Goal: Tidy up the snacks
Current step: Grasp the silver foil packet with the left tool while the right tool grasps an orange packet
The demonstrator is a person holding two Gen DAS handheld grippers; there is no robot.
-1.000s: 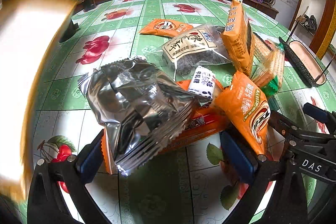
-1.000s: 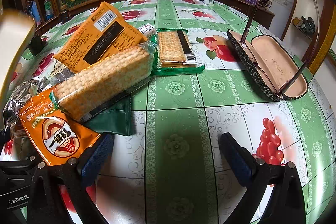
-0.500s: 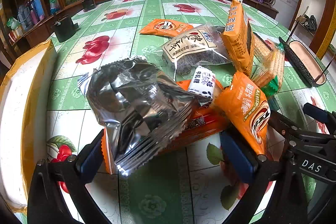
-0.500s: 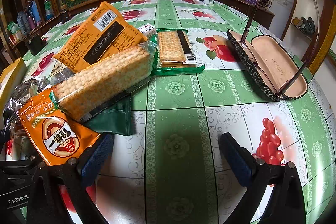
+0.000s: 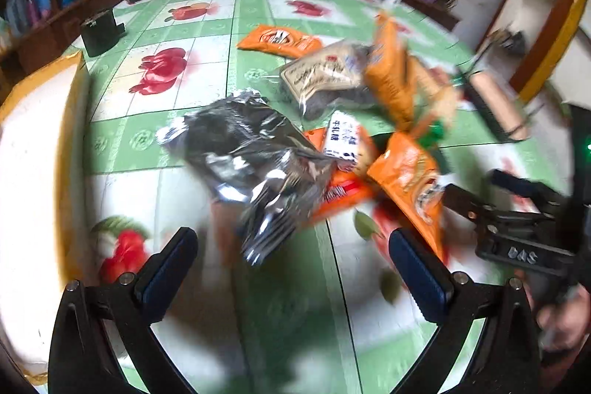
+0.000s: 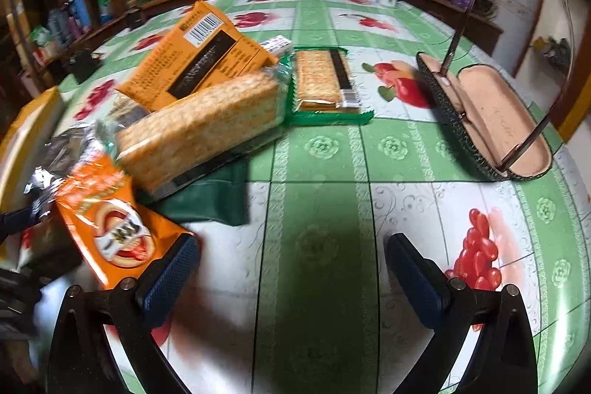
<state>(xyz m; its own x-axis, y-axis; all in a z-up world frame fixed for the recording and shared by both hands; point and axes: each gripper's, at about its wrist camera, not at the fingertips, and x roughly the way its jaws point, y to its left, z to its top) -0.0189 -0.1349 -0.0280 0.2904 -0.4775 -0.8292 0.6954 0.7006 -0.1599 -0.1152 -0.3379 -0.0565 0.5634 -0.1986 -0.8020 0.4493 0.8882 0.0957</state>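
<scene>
Left wrist view is now blurred by motion, while half a second ago it was sharp. The silver packet was then between the tips of the left gripper; now it lies further off, toward 12 o'clock from the fingers, and bare tablecloth shows between the blue pads. The snack pile as a whole sits higher in this view than before. The left gripper stands wide apart and holds nothing. The yellow-rimmed tray stays at 9 o'clock, at the table edge.

In the right wrist view the picture is also a little smeared on the left side, and the orange packet now nearly reaches the left pad of the right gripper, at 10 o'clock from it. The right gripper is wide open too and empty. The long cracker pack leans on the pile at 11 o'clock, with the second cracker pack flat at 12 o'clock behind it. The open glasses case lies at 2 o'clock, well apart from the snacks.
</scene>
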